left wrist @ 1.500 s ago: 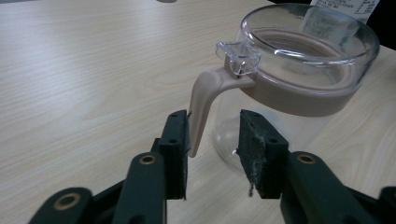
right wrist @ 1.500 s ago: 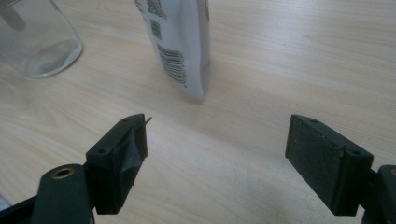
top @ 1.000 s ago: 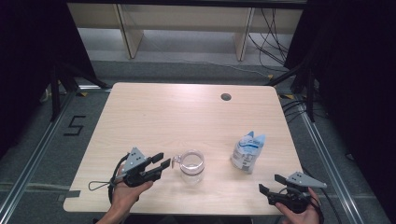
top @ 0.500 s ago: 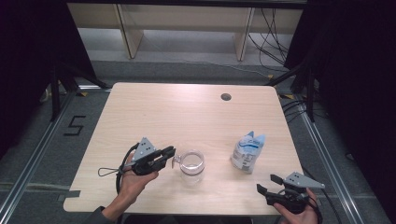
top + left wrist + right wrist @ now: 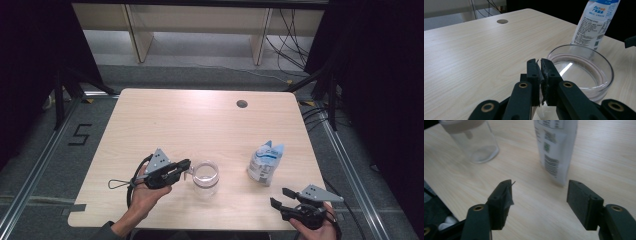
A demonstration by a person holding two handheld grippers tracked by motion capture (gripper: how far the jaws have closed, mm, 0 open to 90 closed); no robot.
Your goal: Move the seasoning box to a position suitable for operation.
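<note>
**Left gripper pinches the glass rim**

The left gripper (image 5: 187, 165) is clenched on the near rim of the glass (image 5: 205, 177). In the left gripper view its 2 black jaws press together with the thin clear wall between them. I think the step in hand is holding the glass steady.

The glass stands on the table (image 5: 200, 120) near the front edge, at about 6 o'clock from the table's middle. It is round, smooth, see-through and looks empty.

The bag (image 5: 265, 162) stands at 3 o'clock from the glass, well apart. It is soft, crinkly, white and blue.

The right gripper (image 5: 280, 198) has just been closing, with nothing between its jaws. They gape towards the bag. Next, I think it must reach the bag at 11 o'clock and squeeze it gently.
</note>
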